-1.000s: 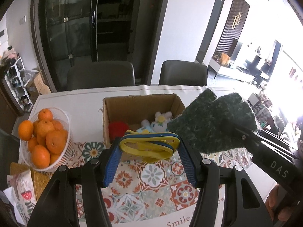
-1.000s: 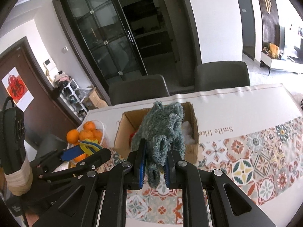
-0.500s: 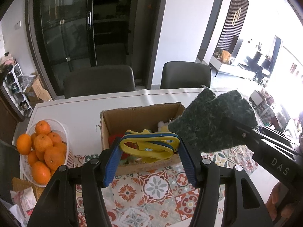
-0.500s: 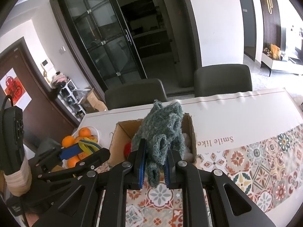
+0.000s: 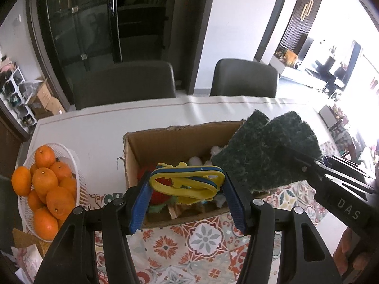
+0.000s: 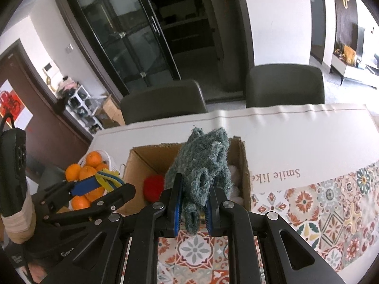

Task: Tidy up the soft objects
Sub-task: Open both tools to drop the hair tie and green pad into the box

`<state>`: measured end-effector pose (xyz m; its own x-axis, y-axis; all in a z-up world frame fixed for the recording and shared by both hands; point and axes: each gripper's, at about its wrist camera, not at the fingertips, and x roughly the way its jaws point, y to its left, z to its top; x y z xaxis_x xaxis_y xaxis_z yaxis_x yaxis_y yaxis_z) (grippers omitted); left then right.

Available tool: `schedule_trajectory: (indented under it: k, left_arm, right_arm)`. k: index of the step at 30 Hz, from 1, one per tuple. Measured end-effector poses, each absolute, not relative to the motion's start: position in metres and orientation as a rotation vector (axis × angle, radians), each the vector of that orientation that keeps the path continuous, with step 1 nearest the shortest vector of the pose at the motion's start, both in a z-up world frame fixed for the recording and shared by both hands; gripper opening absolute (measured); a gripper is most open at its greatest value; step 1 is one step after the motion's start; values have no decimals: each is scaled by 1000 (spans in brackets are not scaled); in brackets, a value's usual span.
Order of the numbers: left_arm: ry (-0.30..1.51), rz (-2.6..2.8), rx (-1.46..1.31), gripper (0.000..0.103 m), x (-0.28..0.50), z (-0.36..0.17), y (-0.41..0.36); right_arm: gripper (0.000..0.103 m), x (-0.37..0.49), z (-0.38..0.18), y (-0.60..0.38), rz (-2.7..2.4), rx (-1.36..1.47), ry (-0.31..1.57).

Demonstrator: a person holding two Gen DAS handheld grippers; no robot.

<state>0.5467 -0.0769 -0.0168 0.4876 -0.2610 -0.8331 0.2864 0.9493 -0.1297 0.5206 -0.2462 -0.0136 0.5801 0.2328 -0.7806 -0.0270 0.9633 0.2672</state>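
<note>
An open cardboard box (image 5: 165, 139) (image 6: 144, 165) stands on the table, holding a red plush (image 6: 154, 187) and white soft toys (image 5: 195, 159). My left gripper (image 5: 187, 187) is shut on a yellow and blue band-like soft object (image 5: 187, 179), held over the box's near edge. My right gripper (image 6: 193, 207) is shut on a folded dark green scouring cloth (image 6: 203, 161), held above the box's right part; the cloth also shows in the left wrist view (image 5: 267, 153). The left gripper shows at the left of the right wrist view (image 6: 99, 184).
A white basket of oranges (image 5: 45, 184) stands left of the box. The table has a patterned tile cloth (image 5: 201, 248) with a white strip behind. Two dark chairs (image 5: 125, 82) stand at the far edge. Papers lie at the near left corner (image 5: 21, 255).
Both grippers have moved forward towards the box with their objects. The box now looks nearer and I see further into it. Neither grip has changed.
</note>
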Motion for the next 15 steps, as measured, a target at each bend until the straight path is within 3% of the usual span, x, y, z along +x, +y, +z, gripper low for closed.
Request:
schedule_trajectory:
  k: [12,15]
  left_arm:
    - [1139,-309,-54,59,583,-66,-67]
    - [1178,-316,-65,59,586,-73,-67]
  right_arm:
    - [17,569,-66,-237,232,304,1075]
    - [25,576,-79,-236,266,340,1113]
